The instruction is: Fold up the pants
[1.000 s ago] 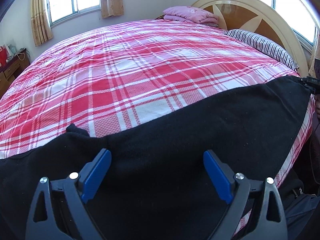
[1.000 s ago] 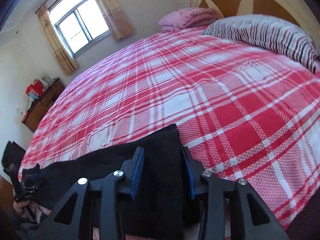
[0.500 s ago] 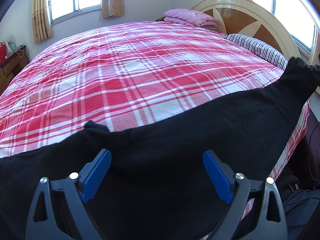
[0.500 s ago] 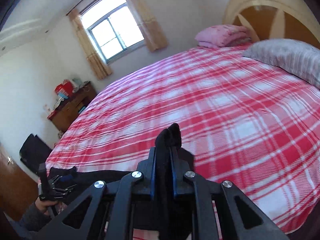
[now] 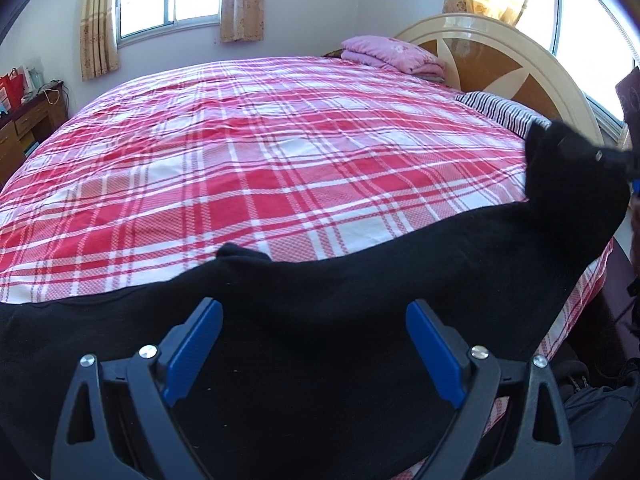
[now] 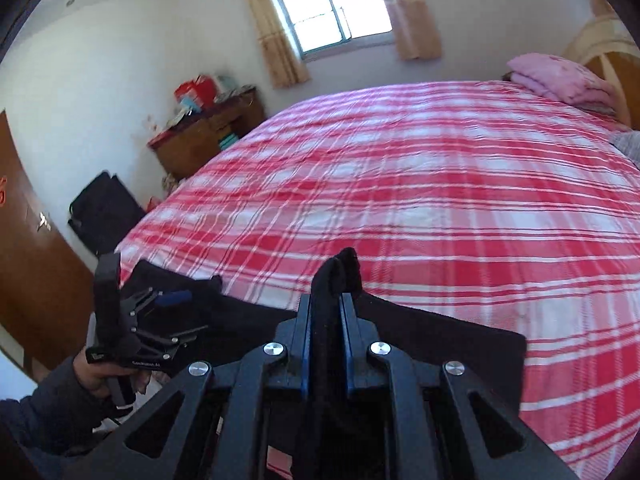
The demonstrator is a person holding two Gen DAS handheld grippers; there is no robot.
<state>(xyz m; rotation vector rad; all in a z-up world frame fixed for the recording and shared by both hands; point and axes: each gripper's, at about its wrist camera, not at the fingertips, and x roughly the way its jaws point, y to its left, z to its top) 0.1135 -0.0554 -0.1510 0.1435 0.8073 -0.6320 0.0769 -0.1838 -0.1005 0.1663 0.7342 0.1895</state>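
Observation:
Black pants (image 5: 360, 300) lie stretched along the near edge of the red plaid bed (image 5: 260, 152). My left gripper (image 5: 314, 346) is open, its blue pads hovering over the pants with nothing between them. My right gripper (image 6: 325, 304) is shut on one end of the pants (image 6: 338, 276) and holds it lifted above the bed; that raised end shows at the right in the left wrist view (image 5: 568, 160). In the right wrist view the left gripper (image 6: 160, 320) is at the lower left over the pants' other end.
A folded pink blanket (image 5: 392, 56) and a striped pillow (image 5: 500, 110) lie by the headboard (image 5: 500, 52). A wooden desk (image 6: 200, 140) and a black bag (image 6: 100, 212) stand beyond the bed's far side. A brown door (image 6: 28, 280) is at the left.
My right gripper closed on the pants' end, lifted it off the bed and swung left. The left gripper stayed open over the pants and barely moved.

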